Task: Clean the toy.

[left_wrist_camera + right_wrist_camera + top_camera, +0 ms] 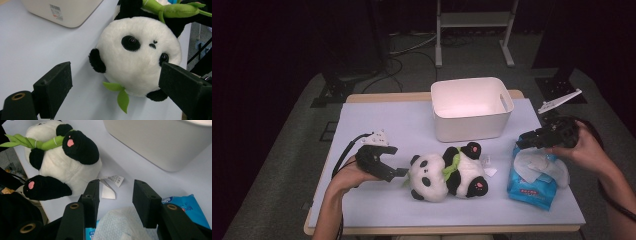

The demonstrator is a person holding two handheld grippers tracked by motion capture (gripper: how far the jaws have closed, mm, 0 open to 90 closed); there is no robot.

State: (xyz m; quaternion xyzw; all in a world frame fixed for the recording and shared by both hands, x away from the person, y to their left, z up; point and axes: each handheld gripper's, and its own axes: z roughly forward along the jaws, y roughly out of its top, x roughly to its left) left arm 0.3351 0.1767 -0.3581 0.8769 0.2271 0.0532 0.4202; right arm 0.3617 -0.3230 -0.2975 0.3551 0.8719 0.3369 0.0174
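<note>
White bin [472,125] upright at far middle of tabletop [377,120], open top, slot handle in right wall, inside bare; barcode sticker on outer wall in left gripper view [56,10]. Tabletop covered by pale lilac sheet, wood edge showing at far and near sides. Beyond tabletop: grey floor, black cables [399,62], light metal stand legs [473,30], black tripod feet [329,92] at left, dark surroundings.

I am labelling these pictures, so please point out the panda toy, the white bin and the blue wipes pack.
panda toy [428,176]: high view, on its white face.
white bin [469,126]: high view, on its front wall.
blue wipes pack [532,192]: high view, on its blue front edge.
</note>
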